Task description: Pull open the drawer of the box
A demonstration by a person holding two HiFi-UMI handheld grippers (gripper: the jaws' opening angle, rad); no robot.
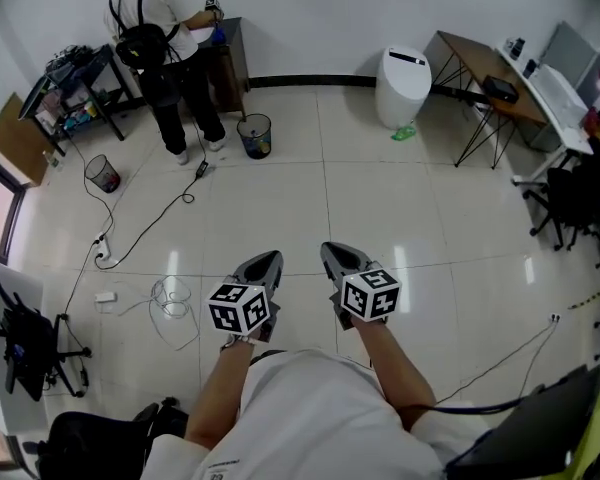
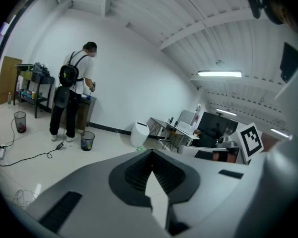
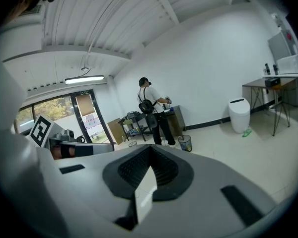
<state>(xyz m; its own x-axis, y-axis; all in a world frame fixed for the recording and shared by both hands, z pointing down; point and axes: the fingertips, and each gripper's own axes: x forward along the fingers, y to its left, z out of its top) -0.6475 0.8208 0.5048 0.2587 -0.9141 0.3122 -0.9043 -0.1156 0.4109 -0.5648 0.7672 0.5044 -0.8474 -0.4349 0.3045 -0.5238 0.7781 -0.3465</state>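
No box or drawer shows in any view. In the head view I hold both grippers low in front of me, over the tiled floor (image 1: 380,208). The left gripper (image 1: 266,264) and the right gripper (image 1: 337,256) point forward, side by side and a little apart. Each has its jaws closed tip to tip with nothing between them. The left gripper view shows its jaws (image 2: 150,154) meeting in front of the open room. In the right gripper view its jaws (image 3: 149,149) also meet, empty.
A person (image 1: 165,48) stands at a cabinet (image 1: 232,60) by the far wall, a waste bin (image 1: 255,135) beside them. Cables (image 1: 170,298) lie on the floor at left. A white bin (image 1: 402,86) and a desk (image 1: 485,83) stand far right.
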